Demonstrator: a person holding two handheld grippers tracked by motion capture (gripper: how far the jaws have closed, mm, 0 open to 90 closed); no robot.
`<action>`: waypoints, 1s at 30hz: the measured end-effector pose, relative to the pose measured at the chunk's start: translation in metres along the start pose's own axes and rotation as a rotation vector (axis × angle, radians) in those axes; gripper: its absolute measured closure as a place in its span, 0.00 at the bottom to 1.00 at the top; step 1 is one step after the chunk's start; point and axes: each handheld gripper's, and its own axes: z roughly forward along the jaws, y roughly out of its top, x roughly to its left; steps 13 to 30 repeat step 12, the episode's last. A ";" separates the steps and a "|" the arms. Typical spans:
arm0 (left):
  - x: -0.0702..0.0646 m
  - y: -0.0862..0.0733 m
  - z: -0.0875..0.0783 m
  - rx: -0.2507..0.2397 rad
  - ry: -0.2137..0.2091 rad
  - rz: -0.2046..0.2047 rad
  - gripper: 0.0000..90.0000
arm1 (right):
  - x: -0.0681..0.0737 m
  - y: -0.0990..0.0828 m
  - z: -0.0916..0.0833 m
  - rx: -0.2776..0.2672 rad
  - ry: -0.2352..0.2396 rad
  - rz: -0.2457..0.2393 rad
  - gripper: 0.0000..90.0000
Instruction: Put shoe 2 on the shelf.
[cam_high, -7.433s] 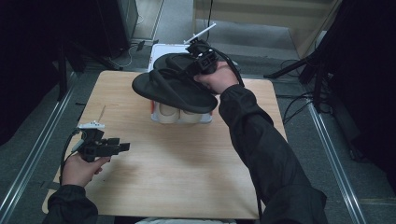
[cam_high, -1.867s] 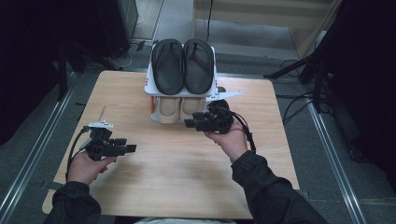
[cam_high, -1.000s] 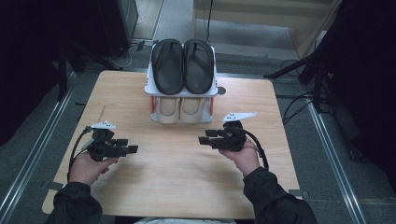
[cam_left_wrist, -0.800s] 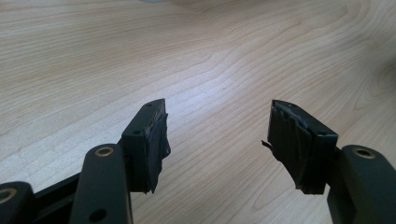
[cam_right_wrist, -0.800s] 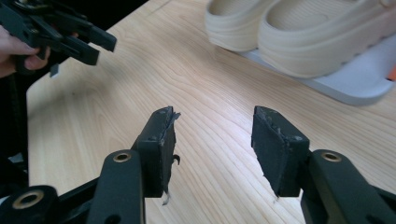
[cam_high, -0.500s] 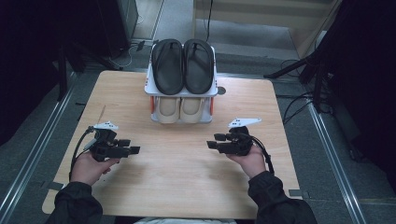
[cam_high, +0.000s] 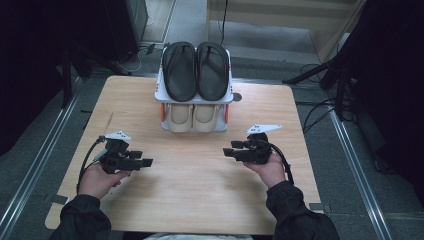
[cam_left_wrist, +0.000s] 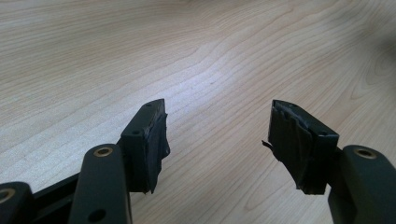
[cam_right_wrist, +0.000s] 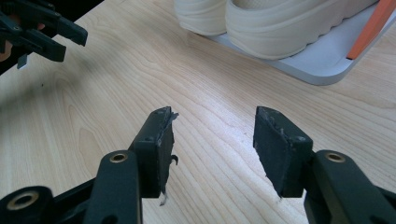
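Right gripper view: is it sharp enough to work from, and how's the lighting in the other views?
Right gripper view: jaws and wood grain crisp, cream shoes slightly soft. Left gripper view: bright glare patch on the table, far edge blurred. High view: table evenly lit, surroundings very dark, black sandals show little detail.

High view looks down; both tongs views skim the table (cam_high: 200, 165) closely

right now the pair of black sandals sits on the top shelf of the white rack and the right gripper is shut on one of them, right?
Not quite. The pair of black sandals does sit on the top shelf of the white rack, but the right gripper is open and empty, held over the wooden table. The right gripper view shows its fingers apart.
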 end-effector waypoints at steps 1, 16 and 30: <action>0.000 0.000 0.000 0.002 0.000 0.000 0.42 | 0.000 0.000 0.000 0.001 -0.002 -0.004 0.54; -0.003 0.002 0.003 0.002 -0.003 0.001 0.41 | -0.002 -0.001 0.002 0.013 -0.021 -0.024 0.52; -0.003 0.002 0.003 0.002 -0.003 0.001 0.41 | -0.002 -0.001 0.002 0.013 -0.021 -0.024 0.52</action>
